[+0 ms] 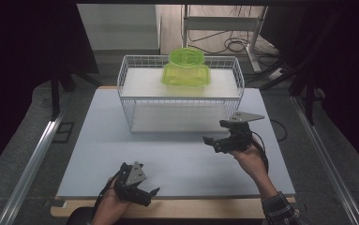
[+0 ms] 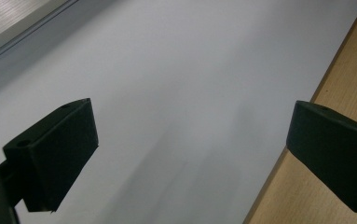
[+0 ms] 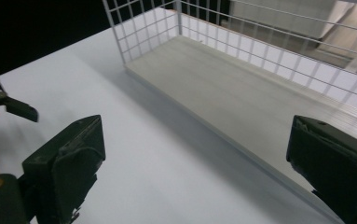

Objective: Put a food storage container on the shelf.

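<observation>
Two bright green plastic containers (image 1: 186, 69) are seen stacked on the upper shelf of a white wire rack (image 1: 129, 101) that stands at the far edge of the desk (image 1: 102, 140). A round one is set on top of a squarer one, and both sit towards the far right corner of that shelf. The lower shelf (image 3: 241, 100) of the rack is bare.

The right tool (image 1: 219, 136) is held above the right side of the desk, just in front of the rack's near right corner, and is pointed left. Its jaws are spread wide and nothing is held between them; in the right gripper view the bare lower shelf and the wire wall are seen beyond them. The left tool (image 1: 144, 194) is held low at the near edge of the desk, left of centre. Its jaws are likewise parted and empty, with the pale desk top and its wooden border (image 2: 348, 84) seen between them in the left gripper view.

The containers are untouched by either tool and lie well apart from both. It is judged that the work is either at its close, with the containers already placed on the rack and both tools drawn clear, or at its very start, with a reach to the upper shelf yet to be made. Which of the two applies cannot be told.
</observation>
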A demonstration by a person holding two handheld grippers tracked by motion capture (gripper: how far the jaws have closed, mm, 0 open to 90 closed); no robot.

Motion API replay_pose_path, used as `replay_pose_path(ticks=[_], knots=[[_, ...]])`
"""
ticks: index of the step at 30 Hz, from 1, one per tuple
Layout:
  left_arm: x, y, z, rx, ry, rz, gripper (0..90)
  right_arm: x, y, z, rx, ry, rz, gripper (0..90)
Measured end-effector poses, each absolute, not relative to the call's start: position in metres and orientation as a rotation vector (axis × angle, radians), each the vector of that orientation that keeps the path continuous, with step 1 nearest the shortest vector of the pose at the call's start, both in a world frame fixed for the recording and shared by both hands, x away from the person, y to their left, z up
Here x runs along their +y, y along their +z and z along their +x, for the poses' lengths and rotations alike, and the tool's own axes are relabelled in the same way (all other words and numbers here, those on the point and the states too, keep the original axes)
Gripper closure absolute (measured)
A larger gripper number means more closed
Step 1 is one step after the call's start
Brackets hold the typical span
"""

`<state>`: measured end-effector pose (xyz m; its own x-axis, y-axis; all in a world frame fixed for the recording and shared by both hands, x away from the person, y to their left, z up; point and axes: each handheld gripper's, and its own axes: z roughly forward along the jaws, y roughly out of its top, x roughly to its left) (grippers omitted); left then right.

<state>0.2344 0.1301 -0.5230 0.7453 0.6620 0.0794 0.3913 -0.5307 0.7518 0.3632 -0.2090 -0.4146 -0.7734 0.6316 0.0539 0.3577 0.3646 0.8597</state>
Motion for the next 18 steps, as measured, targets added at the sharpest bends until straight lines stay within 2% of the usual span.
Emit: replay_pose_path(ticks=[18], knots=[[0.133,-0.521,0.234,0.782,0.448,2.164,2.1,-0.23,-0.446,0.336,2.332,1.317,0.895,1.8]])
